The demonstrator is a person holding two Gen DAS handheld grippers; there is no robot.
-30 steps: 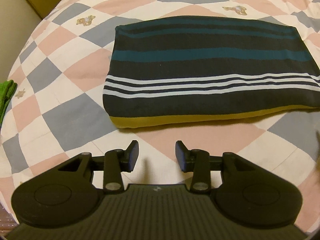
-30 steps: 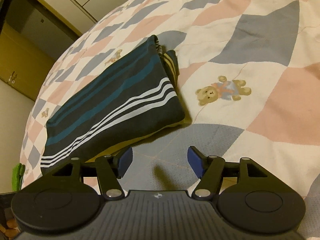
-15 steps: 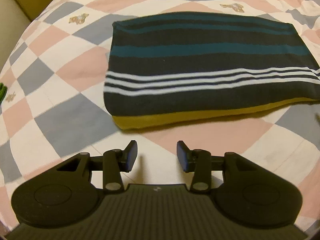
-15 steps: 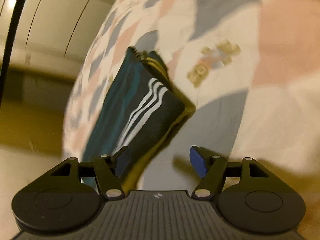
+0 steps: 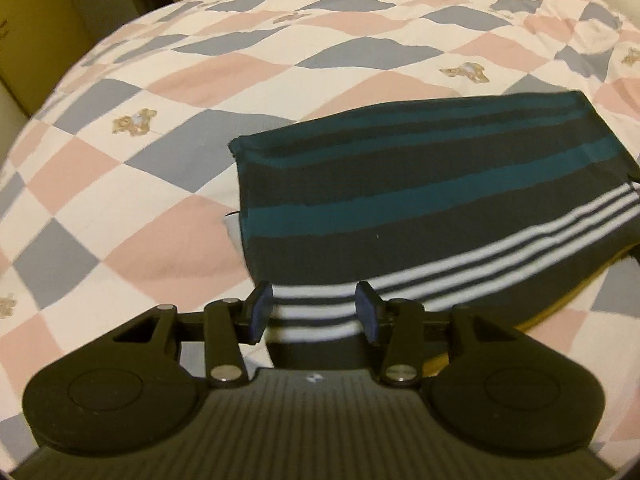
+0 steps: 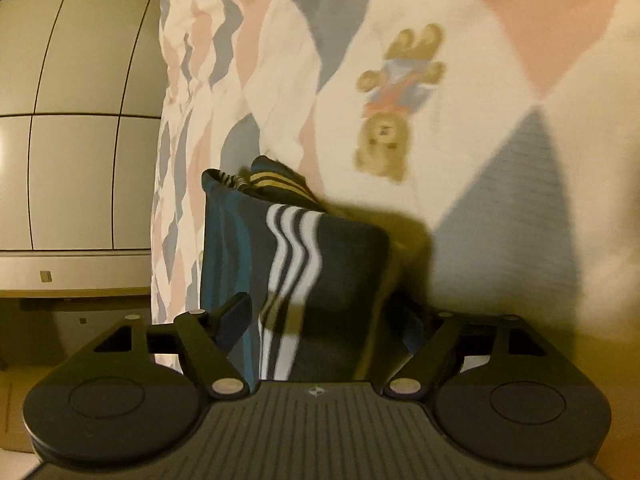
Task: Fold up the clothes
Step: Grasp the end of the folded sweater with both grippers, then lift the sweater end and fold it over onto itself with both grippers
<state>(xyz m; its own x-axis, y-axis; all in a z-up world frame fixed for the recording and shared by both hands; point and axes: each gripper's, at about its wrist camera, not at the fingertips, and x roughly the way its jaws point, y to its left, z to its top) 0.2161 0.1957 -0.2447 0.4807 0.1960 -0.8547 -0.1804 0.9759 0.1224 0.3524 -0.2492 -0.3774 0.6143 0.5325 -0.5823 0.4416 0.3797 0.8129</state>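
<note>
At the near edge of the folded striped garment [image 5: 420,216], the left claw [image 5: 314,312] stands spread, fingers astride the white stripes. At its end, the right claw [image 6: 324,320] gapes wide around the cloth. Beyond, the garment lies on the checked bedspread [image 5: 160,160].

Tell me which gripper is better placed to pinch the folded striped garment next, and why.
Probably either. The left gripper is open, with the white-striped end of the striped garment between its fingers. The right gripper is open too, straddling the other end, though that view is blurred.
</note>
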